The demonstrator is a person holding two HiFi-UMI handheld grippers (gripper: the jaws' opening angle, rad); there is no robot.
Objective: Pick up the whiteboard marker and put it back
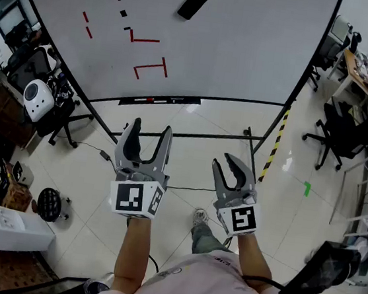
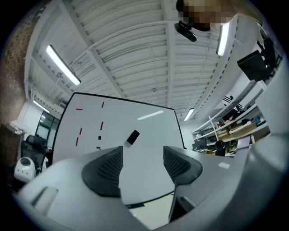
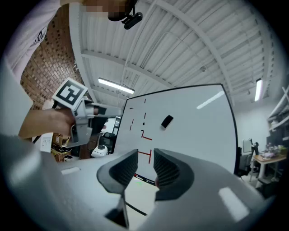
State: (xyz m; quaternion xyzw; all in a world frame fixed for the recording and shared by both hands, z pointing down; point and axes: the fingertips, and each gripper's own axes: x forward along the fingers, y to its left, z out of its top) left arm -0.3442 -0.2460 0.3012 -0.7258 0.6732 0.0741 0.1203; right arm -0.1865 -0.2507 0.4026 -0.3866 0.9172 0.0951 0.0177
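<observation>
While both grippers are held up level in front of the whiteboard (image 1: 236, 43), nothing is gripped by either of them. The left gripper (image 1: 151, 129) is carried with its 2 jaws well apart, and in the left gripper view (image 2: 142, 158) only the board's white surface is seen through the gap. The right gripper (image 1: 223, 160) is held just beside it, with its jaws drawn closer but not touching; in the right gripper view (image 3: 145, 164) a narrow slit is left between the ribbed pads (image 3: 118, 171), and nothing is clamped there.

The whiteboard is marked with short red strokes (image 1: 151, 66), and a black eraser (image 1: 192, 4) is stuck high on it. Along the lower edge a dark tray (image 1: 176, 99) is fixed. On this tray a small red-and-white object is seen, which is taken for the whiteboard marker (image 1: 151, 99); it is too small for its cap or label to be made out. The marker lies well apart from both grippers, beyond and above them in the head view.

Pale floor tiles (image 1: 194, 121) are crossed by the board's black stand (image 1: 192, 136), and a black office chair (image 1: 341, 139) is placed to the right.
</observation>
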